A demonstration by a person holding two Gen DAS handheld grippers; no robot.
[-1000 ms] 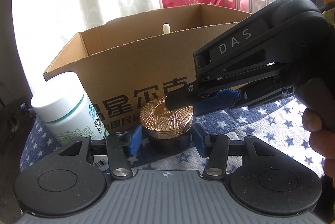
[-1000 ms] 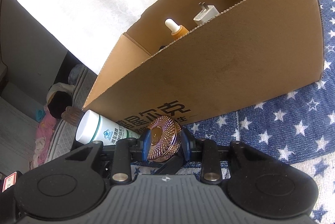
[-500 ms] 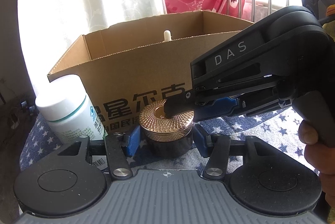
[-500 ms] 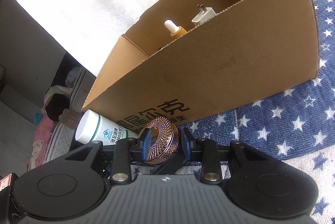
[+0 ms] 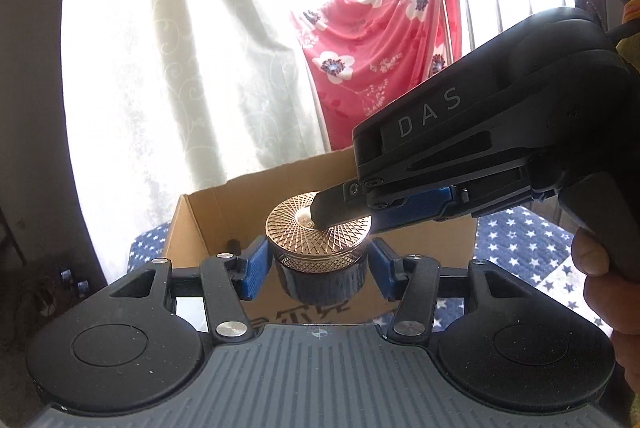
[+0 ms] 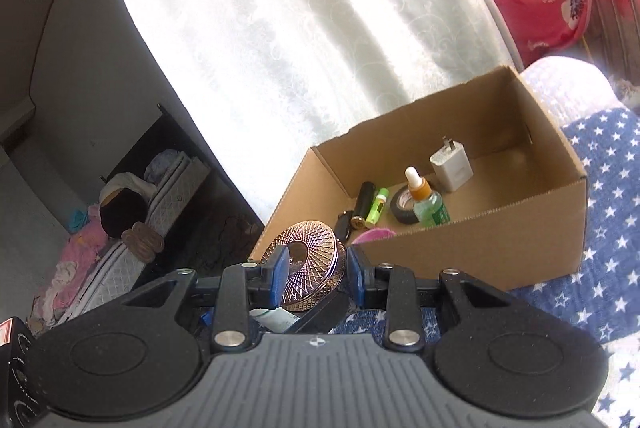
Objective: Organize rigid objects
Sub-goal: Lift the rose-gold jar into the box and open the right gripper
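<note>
Both the left gripper (image 5: 318, 264) and right gripper (image 6: 314, 274) clench the gold-lidded jar (image 5: 319, 248); carry it level over the cardboard box (image 6: 520, 228), then lower gently

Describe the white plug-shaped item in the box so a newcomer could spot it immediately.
Find the open cardboard box on the star-print cloth. Inside, past the dropper bottle and tape roll, the white charger leans against the back wall. It alone is blocky, with two metal prongs.

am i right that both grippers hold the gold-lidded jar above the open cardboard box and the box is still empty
Not empty. The right wrist view shows the cardboard box already holding a white charger, a dropper bottle, tape and batteries. Both the left gripper and right gripper do grip the jar.
</note>
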